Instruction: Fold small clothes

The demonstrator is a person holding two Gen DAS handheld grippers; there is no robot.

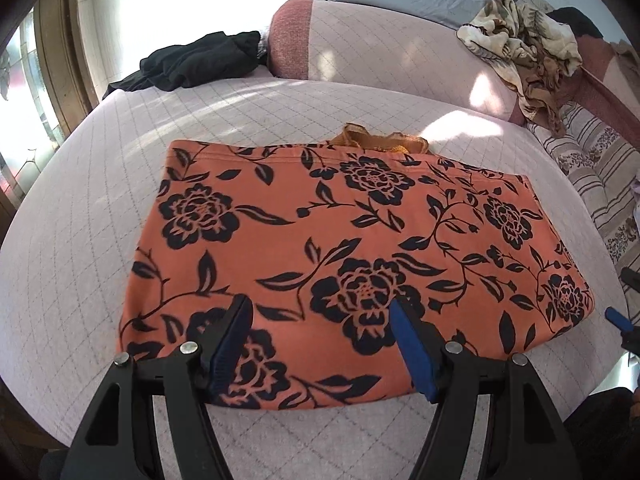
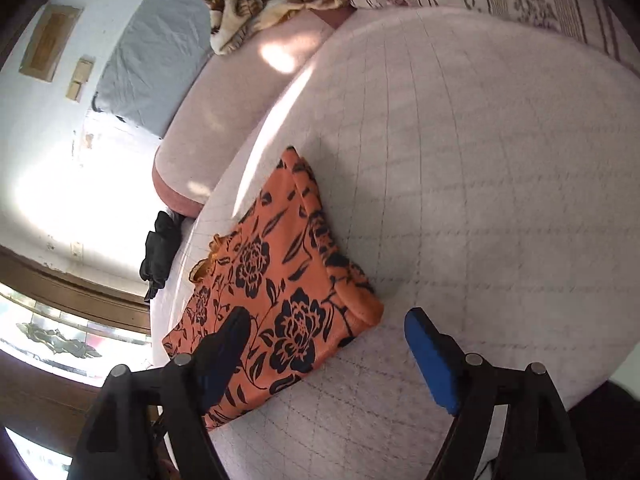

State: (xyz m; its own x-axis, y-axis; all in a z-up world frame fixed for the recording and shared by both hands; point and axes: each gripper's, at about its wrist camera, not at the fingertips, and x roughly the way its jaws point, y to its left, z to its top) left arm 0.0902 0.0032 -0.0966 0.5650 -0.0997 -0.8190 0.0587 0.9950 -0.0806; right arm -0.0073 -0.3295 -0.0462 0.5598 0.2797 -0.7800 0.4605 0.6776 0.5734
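Note:
An orange garment with black flowers lies folded into a flat rectangle on the quilted pink bed. A bit of orange lace trim sticks out from under its far edge. My left gripper is open above the garment's near edge, holding nothing. My right gripper is open and empty, above the garment's near right corner; the garment lies to its left in the right wrist view. The tip of the right gripper's blue finger shows at the right edge of the left wrist view.
A black garment lies at the far left of the bed. A pink bolster runs along the back, with a crumpled beige floral cloth on it. A striped floral quilt lies at the right. A window is at the left.

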